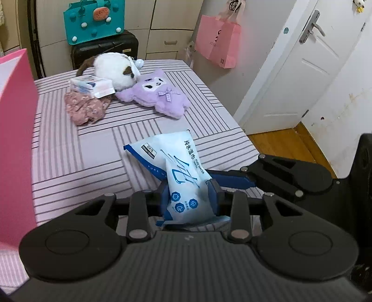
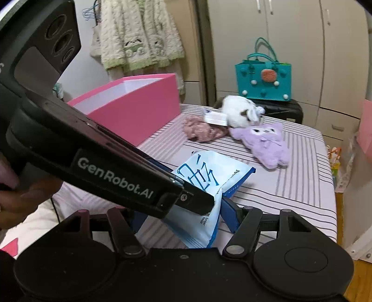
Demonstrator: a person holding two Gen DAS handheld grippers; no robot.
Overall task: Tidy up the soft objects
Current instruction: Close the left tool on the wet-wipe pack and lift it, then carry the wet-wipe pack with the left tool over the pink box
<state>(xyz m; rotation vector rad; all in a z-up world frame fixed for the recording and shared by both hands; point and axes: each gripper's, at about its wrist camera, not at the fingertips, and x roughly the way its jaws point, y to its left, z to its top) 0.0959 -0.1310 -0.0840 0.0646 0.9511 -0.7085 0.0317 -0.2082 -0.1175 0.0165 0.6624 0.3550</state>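
A soft white and pale blue pack of wet wipes (image 1: 181,172), printed with dark blue script and small round blue icons, hangs crumpled above the near edge of a bed (image 1: 97,148) covered in a lilac sheet with dark stripes. The pack is creased through its middle, with one end fanned out toward the far end of the bed.

The left gripper (image 1: 189,194) has its blue fingers (image 1: 215,191) closed narrowly on the lower part of the pack, pinching it from both sides. The right gripper (image 2: 183,215) comes in from beside it; one of its blue pads (image 2: 229,213) presses against the same pack, while the left tool's black body crosses in front and hides the other finger. In the left view the right gripper's blue finger reaches the pack's side, so both tools touch the one pack; whether the right one is fully clamped I cannot tell.

Farther up the bed from the pack lie four soft things in a cluster: one purple plush toy (image 1: 158,93), one white and brown plush toy (image 1: 116,69), one small pack of tissues (image 1: 93,86) resting on one crumpled pink floral cloth (image 1: 86,108).

One open pink box (image 2: 132,106) stands on the bed beside the cluster, on the left gripper's side. Beyond the bed one teal bag (image 1: 95,21) sits on one black suitcase (image 1: 104,51).
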